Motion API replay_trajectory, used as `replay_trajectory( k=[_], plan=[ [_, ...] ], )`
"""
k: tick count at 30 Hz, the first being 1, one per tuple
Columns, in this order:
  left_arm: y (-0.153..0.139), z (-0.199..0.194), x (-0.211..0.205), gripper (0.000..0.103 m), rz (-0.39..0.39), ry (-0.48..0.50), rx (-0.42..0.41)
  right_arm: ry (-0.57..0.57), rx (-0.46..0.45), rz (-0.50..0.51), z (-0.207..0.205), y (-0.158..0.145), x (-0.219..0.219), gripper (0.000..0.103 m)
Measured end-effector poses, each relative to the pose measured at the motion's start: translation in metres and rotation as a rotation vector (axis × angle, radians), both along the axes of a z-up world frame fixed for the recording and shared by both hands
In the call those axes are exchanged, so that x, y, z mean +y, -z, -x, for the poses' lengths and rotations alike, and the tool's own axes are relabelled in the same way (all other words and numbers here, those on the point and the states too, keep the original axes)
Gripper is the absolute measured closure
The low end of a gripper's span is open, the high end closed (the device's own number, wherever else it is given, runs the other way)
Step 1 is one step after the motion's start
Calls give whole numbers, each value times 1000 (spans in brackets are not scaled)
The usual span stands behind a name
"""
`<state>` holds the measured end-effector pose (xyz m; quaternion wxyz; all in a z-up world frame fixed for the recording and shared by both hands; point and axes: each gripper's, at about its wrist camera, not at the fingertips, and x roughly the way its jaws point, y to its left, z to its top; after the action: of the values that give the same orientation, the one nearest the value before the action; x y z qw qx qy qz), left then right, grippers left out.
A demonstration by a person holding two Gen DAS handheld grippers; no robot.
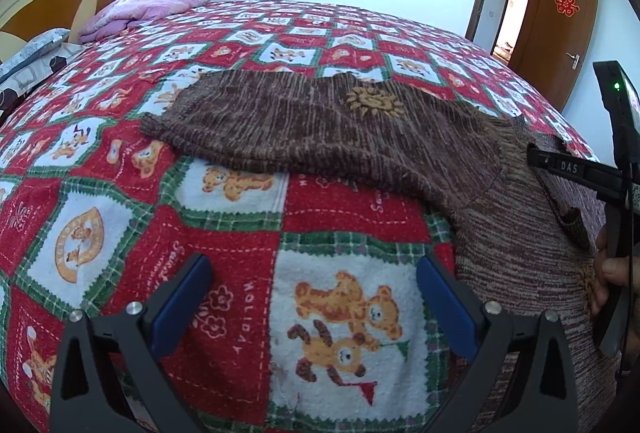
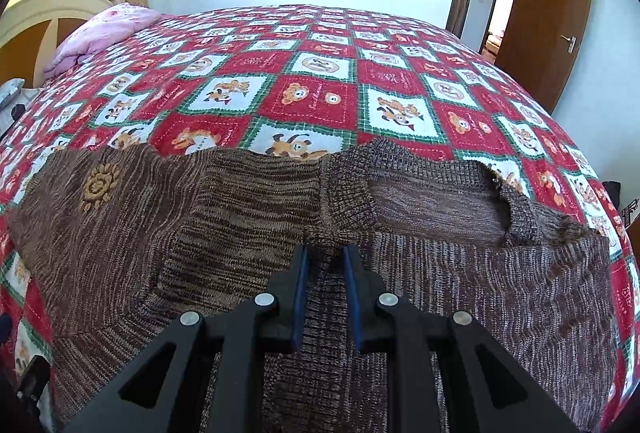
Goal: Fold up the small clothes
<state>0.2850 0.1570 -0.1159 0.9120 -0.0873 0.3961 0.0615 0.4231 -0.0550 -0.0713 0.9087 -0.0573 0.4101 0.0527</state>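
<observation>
The brown sweater (image 2: 248,217) lies spread on the checked bedspread (image 2: 320,93). The right gripper (image 2: 325,253) is pinched on a fold of its knit, while the left gripper (image 1: 314,269) hangs wide apart over bare bedspread beside it

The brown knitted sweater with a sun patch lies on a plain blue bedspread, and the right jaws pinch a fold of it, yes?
Not quite: the bedspread is red, green and white checked with teddy bears, as the right wrist view shows. The brown knitted sweater is pinched there.

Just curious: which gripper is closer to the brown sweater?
Right. The right gripper is pinching the brown sweater; the left gripper hovers open over the bedspread beside it.
</observation>
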Motion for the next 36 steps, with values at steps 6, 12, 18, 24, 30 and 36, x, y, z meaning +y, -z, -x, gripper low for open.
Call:
replay_trajectory(
  k=[6,12,18,24,30,36],
  plan=[
    [0,0,0,0,-1,0,0,4,-124,44,22,-23,1,85],
    [0,0,0,0,-1,-1,0,23,-129,28,42,-40,-7,84],
    [0,0,0,0,-1,-1,0,81,-135,40,63,-48,-25,84],
    [0,1,0,0,-1,-2,-1,120,-85,-22,81,-43,-50,84],
    [0,1,0,0,-1,-2,-1,92,63,-64,83,-4,-55,84],
    [0,1,0,0,-1,-2,-1,58,47,-65,100,-5,-49,84]
  ],
)
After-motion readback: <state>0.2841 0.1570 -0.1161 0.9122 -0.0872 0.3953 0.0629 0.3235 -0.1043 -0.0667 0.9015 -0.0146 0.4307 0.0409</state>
